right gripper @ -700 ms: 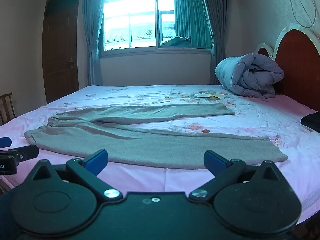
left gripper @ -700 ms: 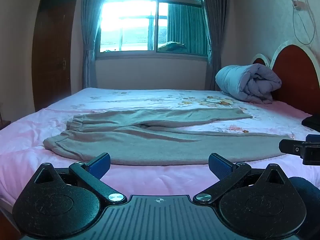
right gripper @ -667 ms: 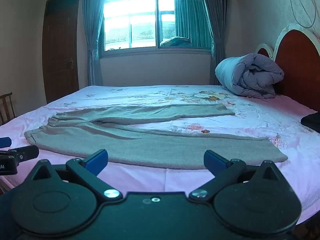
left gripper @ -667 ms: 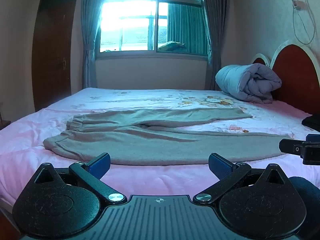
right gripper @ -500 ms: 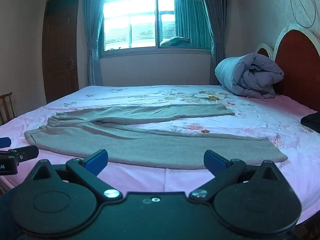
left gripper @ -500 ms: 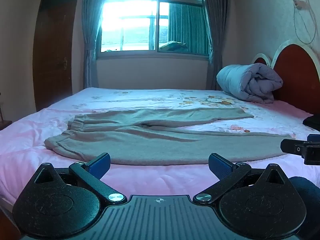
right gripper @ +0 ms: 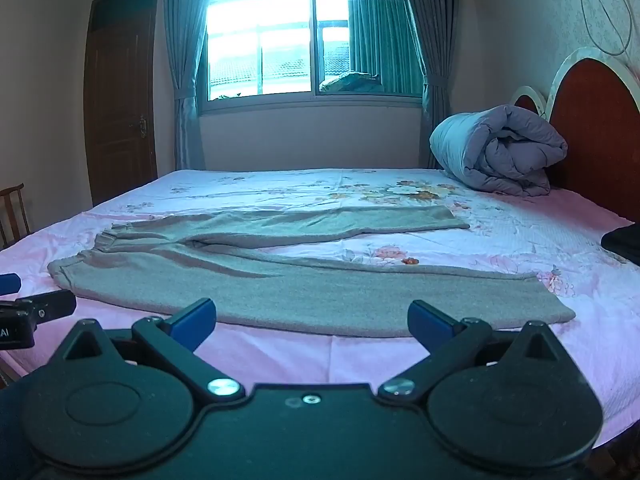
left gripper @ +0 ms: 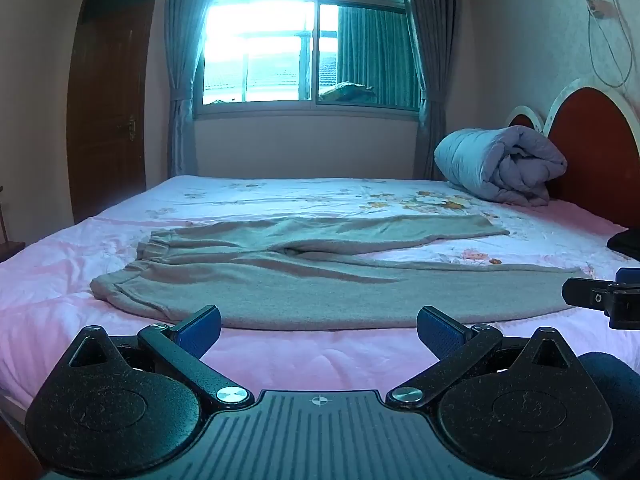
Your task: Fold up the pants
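Grey-beige pants lie flat on the pink bed, waistband to the left, both legs spread to the right; they also show in the right wrist view. My left gripper is open and empty, just short of the near leg's front edge. My right gripper is open and empty, in front of the near leg toward its hem. Each gripper's side shows at the edge of the other's view.
A rolled grey duvet lies by the red headboard at the right. A dark folded item sits at the bed's right edge. A window with curtains is behind, a brown door at the left, a wooden chair far left.
The left gripper's view has shifted very slightly, the pants and duvet sliding a little right. The right gripper has not visibly moved. Both stay open.
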Demonstrator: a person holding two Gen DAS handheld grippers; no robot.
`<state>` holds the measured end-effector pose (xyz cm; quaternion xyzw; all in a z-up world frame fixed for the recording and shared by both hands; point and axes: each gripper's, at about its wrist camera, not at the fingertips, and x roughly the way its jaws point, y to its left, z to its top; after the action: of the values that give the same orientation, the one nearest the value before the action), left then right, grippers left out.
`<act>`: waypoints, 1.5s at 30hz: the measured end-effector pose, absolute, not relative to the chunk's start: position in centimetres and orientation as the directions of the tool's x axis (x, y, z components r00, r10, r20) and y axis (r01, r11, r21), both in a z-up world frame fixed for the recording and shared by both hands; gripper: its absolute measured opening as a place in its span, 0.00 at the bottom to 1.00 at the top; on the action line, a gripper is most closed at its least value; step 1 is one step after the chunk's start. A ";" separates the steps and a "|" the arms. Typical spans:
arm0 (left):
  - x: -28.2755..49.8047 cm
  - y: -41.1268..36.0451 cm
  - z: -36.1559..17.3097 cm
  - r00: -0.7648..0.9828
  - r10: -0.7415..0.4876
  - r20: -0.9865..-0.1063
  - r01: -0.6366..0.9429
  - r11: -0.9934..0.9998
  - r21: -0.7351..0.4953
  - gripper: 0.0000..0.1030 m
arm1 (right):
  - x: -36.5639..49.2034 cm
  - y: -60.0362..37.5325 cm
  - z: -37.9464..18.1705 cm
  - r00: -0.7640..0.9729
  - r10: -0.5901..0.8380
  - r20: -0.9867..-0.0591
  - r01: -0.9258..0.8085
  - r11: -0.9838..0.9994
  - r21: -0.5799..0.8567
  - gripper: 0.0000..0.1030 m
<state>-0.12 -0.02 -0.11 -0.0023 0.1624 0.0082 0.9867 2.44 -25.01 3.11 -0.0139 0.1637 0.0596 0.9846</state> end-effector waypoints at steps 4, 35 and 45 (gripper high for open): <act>0.0 -0.1 -0.1 0.947 0.017 -0.322 -0.018 1.000 0.000 1.00 | 2.4 -25.0 3.1 0.939 0.113 -0.325 -0.122 0.993 -0.008 0.94; 0.0 -0.2 -0.1 0.946 0.017 -0.324 -0.018 1.000 0.000 1.00 | 2.4 -24.7 3.1 0.939 0.110 -0.327 -0.121 0.993 -0.012 0.94; 0.0 -0.1 -0.1 0.946 0.018 -0.324 -0.019 1.000 0.002 1.00 | 2.3 -24.9 3.1 0.938 0.110 -0.328 -0.121 0.993 -0.014 0.94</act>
<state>0.01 -0.11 -0.12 -0.0007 0.1645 0.0095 0.9863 2.34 -24.95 3.09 -0.0170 0.1658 0.0586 0.9843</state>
